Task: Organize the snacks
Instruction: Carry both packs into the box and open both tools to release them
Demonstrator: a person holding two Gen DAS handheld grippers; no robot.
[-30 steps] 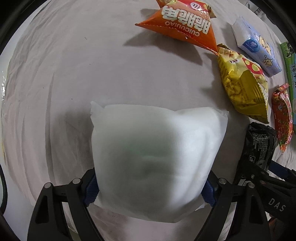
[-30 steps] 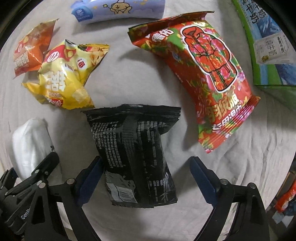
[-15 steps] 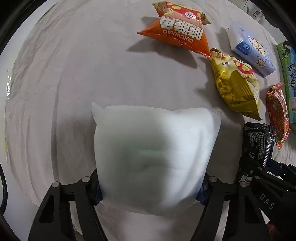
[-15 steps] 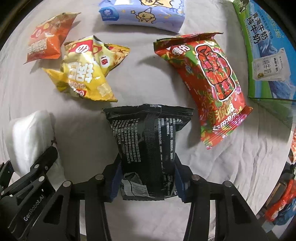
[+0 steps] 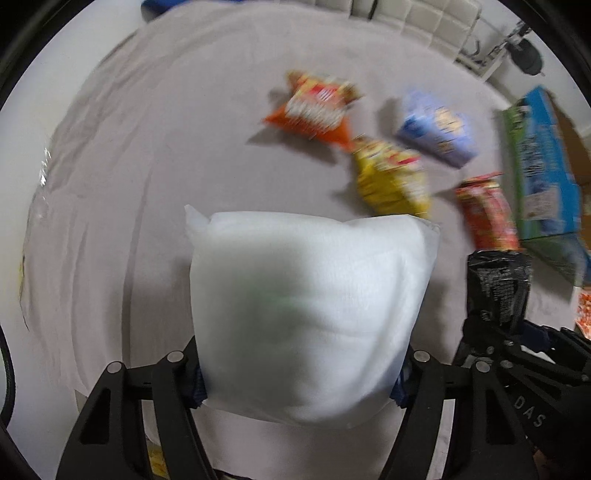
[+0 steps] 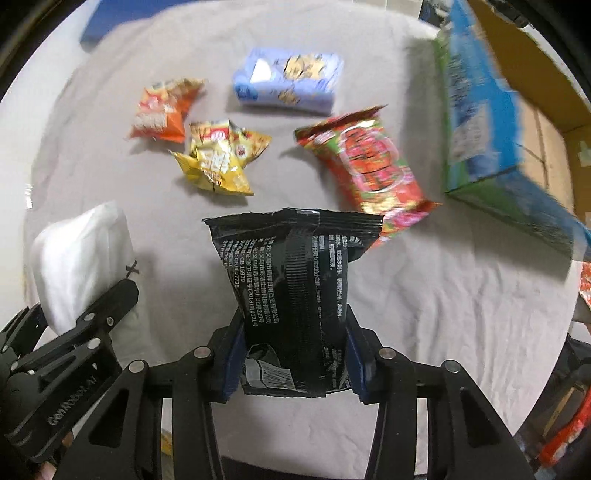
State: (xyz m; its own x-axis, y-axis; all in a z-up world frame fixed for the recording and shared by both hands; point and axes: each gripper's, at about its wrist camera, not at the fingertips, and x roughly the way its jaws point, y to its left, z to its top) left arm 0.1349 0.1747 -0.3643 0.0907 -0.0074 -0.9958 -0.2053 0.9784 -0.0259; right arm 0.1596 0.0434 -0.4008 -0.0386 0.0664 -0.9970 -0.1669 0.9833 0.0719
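Observation:
My left gripper (image 5: 299, 380) is shut on a puffy white packet (image 5: 306, 314), held up above the grey cloth. My right gripper (image 6: 291, 362) is shut on a black snack packet (image 6: 291, 295), also lifted off the surface. Each gripper shows at the edge of the other's view, with the black packet (image 5: 496, 284) at the right of the left wrist view and the white packet (image 6: 81, 258) at the left of the right wrist view. On the cloth beyond lie an orange bag (image 6: 162, 110), a yellow bag (image 6: 218, 158), a pale blue pack (image 6: 288, 81) and a red-green bag (image 6: 369, 166).
An open cardboard box with a blue-green printed side (image 6: 491, 122) stands at the right of the grey cloth-covered surface (image 6: 443, 314). More red packets (image 6: 569, 435) sit low at the right edge. A white tufted panel (image 5: 413, 18) lies behind the surface.
The right gripper shut on the black packet and raised it. Both grippers have lifted and pulled back, so the snacks on the cloth look smaller and farther away.

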